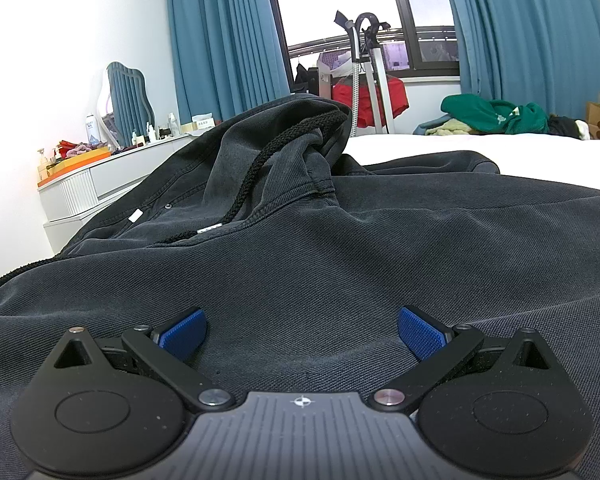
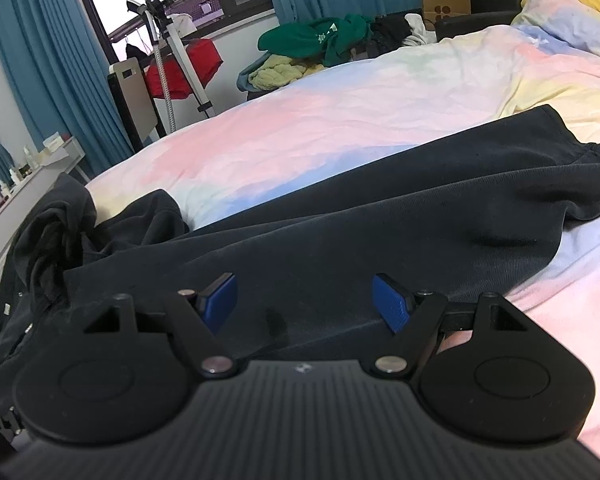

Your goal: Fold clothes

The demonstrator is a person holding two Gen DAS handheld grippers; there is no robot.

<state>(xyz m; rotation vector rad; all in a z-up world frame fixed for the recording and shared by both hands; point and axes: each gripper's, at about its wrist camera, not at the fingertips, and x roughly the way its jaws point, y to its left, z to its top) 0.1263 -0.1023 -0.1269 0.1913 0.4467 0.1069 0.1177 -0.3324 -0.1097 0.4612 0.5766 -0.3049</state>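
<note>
Gaping wide, both ribbed-padded hand-held grippers, left (image 1: 302, 334) and right (image 2: 304, 300), hover over a twill-textured dark hoodie (image 1: 340, 248).

A: Readable text anywhere?
B: Hardly. White spray can (image 1: 92, 128) on the dresser (image 1: 100, 176), blue print, too small to read. Small white box (image 1: 202, 122) beside the curtain, dark characters, illegible.
A: Clothing?
B: Green sweatshirt (image 1: 496, 114) with a white logo patch, lettering unresolved in both views (image 2: 320, 38). Dark hoodie (image 1: 300, 240) with a white tag (image 1: 137, 215) near the snaps, blank or too small to tell.
A: Bags?
B: Brown paper bag (image 2: 446, 2) with dark round dots printed on it, no words legible.
A: Tool markings?
B: Small crosshair mark on the left gripper (image 1: 302, 334) body, no letters or numbers.
</note>
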